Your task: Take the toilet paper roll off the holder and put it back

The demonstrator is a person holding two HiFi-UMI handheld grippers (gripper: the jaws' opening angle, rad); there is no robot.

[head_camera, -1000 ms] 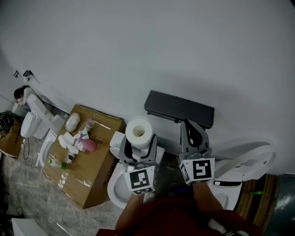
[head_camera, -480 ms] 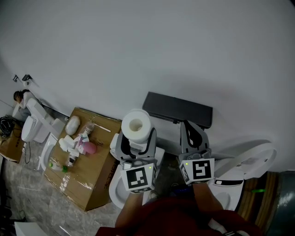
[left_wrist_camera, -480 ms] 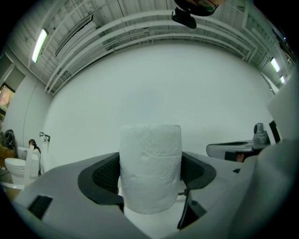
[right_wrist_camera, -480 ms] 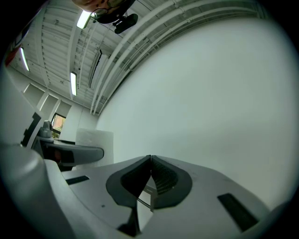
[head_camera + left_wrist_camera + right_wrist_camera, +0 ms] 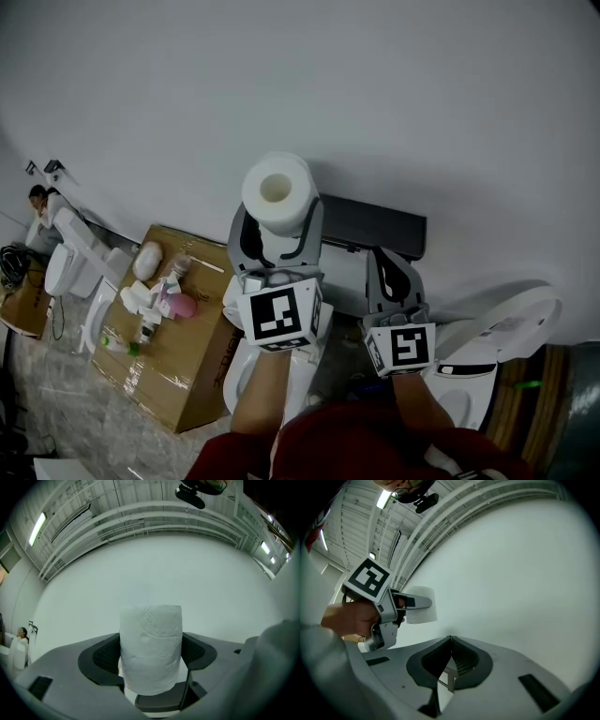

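The plain white wall (image 5: pixel 394 84) fills everything beyond both sets of fingers, smooth and matt, and it matters here because the holder is fixed to it. Well to the left of the left fingers, a brown cardboard box (image 5: pixel 192 352) with taped seams lies on the floor. It carries a few small bottles and a rounded pink thing, none of which seems to belong to this job. Directly below the left fingers stands a glossy white toilet (image 5: pixel 234 375), hard and curved. The holder (image 5: pixel 375 225) is a flat, dark, rectangular slab just to the right of the left fingers and a little lower, with its top bare; how a roll mounts on it I cannot tell. The toilet paper roll (image 5: pixel 277 187) is off it, raised upright in front of the wall, a soft white cylinder embossed with a leaf pattern, its hollow core facing up. The left gripper (image 5: pixel 278 246) clamps the roll's lower half between its dark ribbed fingers (image 5: pixel 105 654), one on each side, probably so the core and ends stay free for putting it back. The right gripper (image 5: pixel 392 264) is empty, its grey fingers (image 5: pixel 464 660) closed tip to tip on nothing, held low beneath the holder, likely just to keep clear
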